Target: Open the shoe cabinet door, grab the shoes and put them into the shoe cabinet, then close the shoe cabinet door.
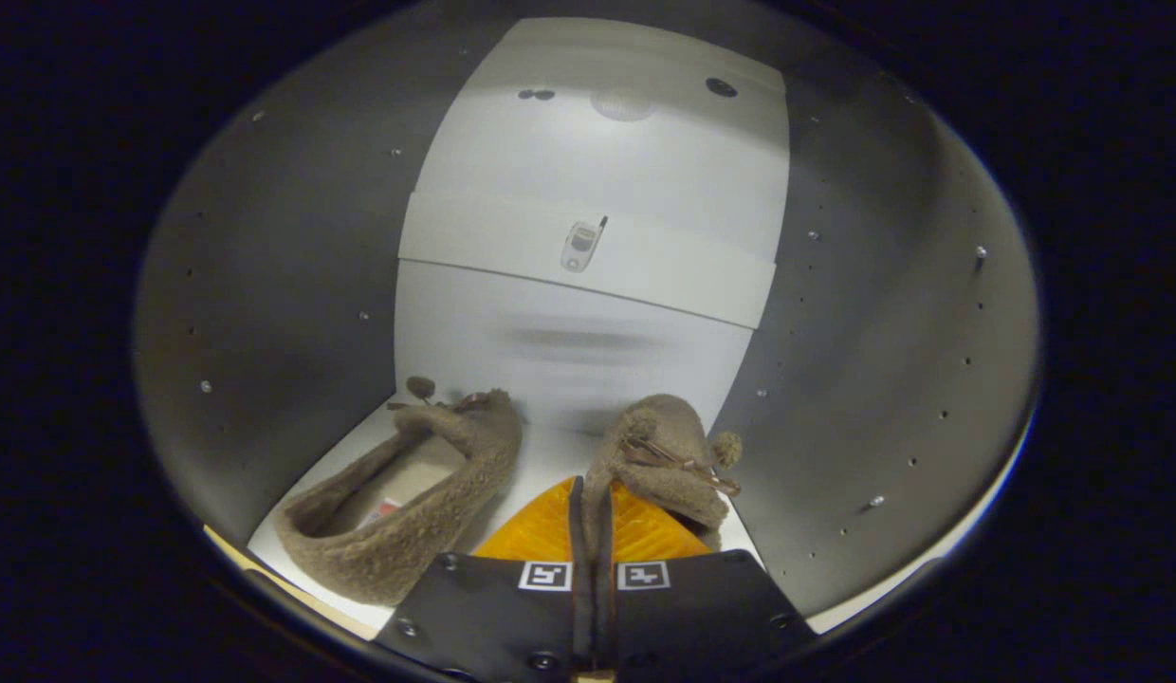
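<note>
Shoes first: the left shoe (408, 498) lies on the white cabinet floor (545, 455) at about ten o'clock from your fingers, opening upward, toe toward the back wall, with a small pompom at its toe. Grey side walls (275, 313) with rows of small holes and studs close in on both sides. At twelve o'clock you face the white back panel (588, 247), crossed by a tilted white shelf board. Your gripper (593, 531) has its orange fingers (536, 531) drawn nearly together, pinching the edge of the right shoe (669, 460), which hangs tilted just ahead at one o'clock. Lighting inside the shoe cabinet (882, 379) is dim, brightest on the back panel.
</note>
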A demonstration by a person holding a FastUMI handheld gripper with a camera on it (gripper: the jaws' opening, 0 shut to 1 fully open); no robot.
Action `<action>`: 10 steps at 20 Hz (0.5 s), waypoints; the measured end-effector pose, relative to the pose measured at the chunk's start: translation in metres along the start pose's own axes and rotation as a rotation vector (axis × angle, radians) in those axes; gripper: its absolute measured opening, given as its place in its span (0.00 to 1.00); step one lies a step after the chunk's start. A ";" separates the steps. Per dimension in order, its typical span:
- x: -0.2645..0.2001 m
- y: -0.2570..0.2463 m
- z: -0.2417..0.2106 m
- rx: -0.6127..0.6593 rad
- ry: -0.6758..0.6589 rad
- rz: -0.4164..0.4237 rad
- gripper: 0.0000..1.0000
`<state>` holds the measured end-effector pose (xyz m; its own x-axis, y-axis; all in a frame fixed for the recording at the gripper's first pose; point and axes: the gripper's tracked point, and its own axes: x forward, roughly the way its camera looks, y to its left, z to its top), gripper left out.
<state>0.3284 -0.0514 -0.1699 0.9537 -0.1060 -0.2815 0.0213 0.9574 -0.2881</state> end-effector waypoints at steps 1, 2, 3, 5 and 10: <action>0.003 0.000 0.001 0.002 -0.001 0.000 0.03; 0.008 -0.002 0.000 0.006 0.001 0.001 0.03; 0.012 -0.003 0.000 0.010 0.003 0.003 0.03; 0.019 -0.004 -0.004 0.011 0.022 0.015 0.03; 0.021 -0.004 -0.009 0.007 0.044 0.031 0.05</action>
<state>0.3459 -0.0598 -0.1831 0.9397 -0.0876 -0.3305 -0.0060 0.9622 -0.2721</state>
